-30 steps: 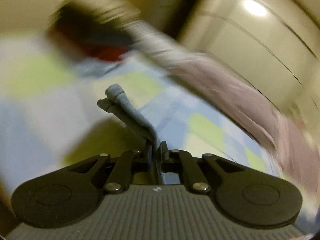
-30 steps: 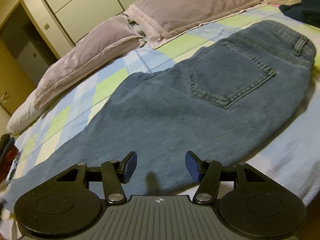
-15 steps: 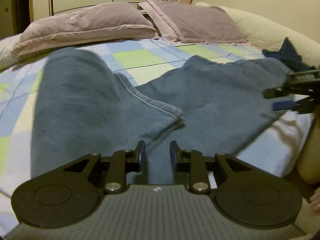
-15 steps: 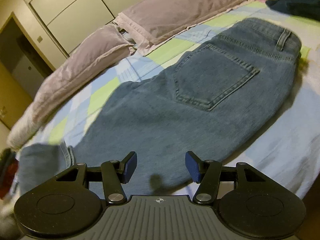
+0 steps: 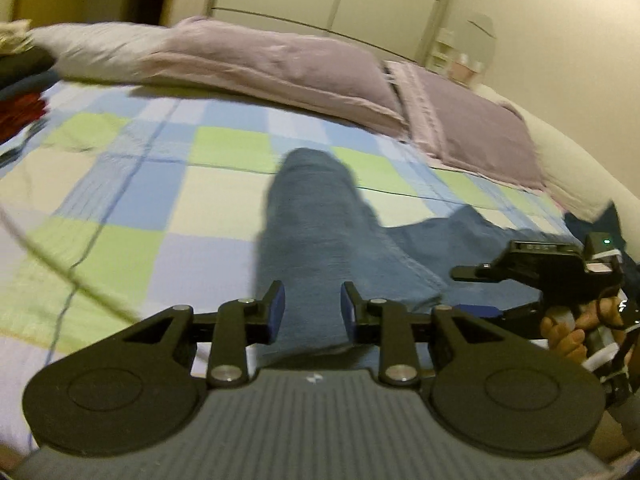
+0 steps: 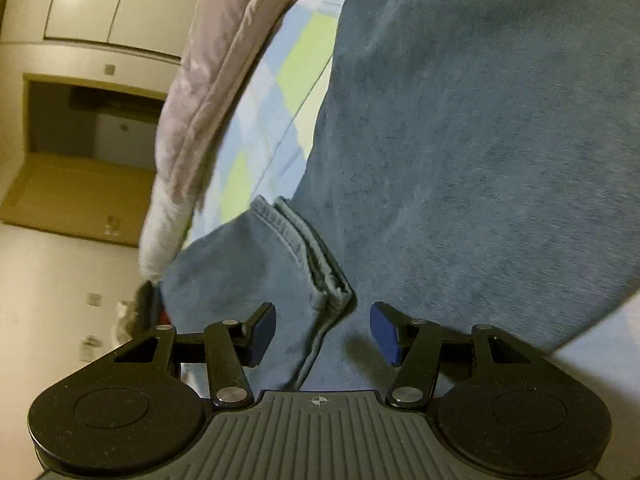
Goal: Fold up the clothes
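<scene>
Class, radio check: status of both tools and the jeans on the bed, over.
Left tool open, nothing gripped. Right tool open over the hem. Jeans flat on bedspread, leg folded back. Nothing blocking.

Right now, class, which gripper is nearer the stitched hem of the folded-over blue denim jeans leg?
Right. The right gripper hovers with the hem just ahead of its open fingers; the left gripper sits farther along that leg.

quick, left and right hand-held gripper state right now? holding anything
Left hand-held gripper: open, holding nothing; folded jeans leg lies past its fingers.
Right hand-held gripper: open, empty, over the jeans hem.
</scene>
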{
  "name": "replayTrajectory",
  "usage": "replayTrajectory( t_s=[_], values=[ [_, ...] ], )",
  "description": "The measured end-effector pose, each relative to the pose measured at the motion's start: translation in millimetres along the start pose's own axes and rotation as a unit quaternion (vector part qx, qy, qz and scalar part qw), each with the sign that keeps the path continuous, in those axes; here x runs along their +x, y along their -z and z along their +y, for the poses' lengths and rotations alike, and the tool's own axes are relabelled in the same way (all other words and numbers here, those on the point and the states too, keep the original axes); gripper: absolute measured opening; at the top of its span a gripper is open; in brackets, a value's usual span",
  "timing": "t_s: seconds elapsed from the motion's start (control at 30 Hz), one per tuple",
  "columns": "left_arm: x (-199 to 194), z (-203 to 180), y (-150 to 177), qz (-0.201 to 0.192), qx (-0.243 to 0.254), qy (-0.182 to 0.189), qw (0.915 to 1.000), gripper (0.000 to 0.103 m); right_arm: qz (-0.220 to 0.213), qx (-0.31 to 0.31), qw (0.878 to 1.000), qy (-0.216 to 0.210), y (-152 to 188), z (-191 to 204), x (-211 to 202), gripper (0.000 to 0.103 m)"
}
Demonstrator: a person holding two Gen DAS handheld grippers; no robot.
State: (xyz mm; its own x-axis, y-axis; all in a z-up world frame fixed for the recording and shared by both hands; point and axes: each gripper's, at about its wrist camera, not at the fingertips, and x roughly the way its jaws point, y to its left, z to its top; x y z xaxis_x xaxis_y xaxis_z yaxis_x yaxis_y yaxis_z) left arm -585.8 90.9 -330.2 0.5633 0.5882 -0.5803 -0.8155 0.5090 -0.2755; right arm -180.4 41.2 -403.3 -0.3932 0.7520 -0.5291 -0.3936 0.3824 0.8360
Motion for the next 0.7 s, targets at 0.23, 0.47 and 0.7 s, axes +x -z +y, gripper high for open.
replayTrajectory(
  t_s=[0.23, 0.47, 0.7],
  values=[
    [3.3, 19.1, -0.1, -0.001, -0.034, 0.001, 0.9994, 0.025, 0.014, -0.032, 0.997, 0.069, 3.3, 28.3, 30.0, 0.046],
    [3.5, 25.3, -1.5, -0.014, -0.06, 0.008, 0.9981, 0.025, -0.085, -0.112, 0.99, 0.009, 21.4, 36.5, 3.3, 0.011],
    [23.4, 11.1, -1.5, -0.002, -0.054, 0.028, 0.9982, 0.024, -0.233, -0.184, 0.951, 0.084, 35.4, 28.8, -90.0, 0.011]
  ],
)
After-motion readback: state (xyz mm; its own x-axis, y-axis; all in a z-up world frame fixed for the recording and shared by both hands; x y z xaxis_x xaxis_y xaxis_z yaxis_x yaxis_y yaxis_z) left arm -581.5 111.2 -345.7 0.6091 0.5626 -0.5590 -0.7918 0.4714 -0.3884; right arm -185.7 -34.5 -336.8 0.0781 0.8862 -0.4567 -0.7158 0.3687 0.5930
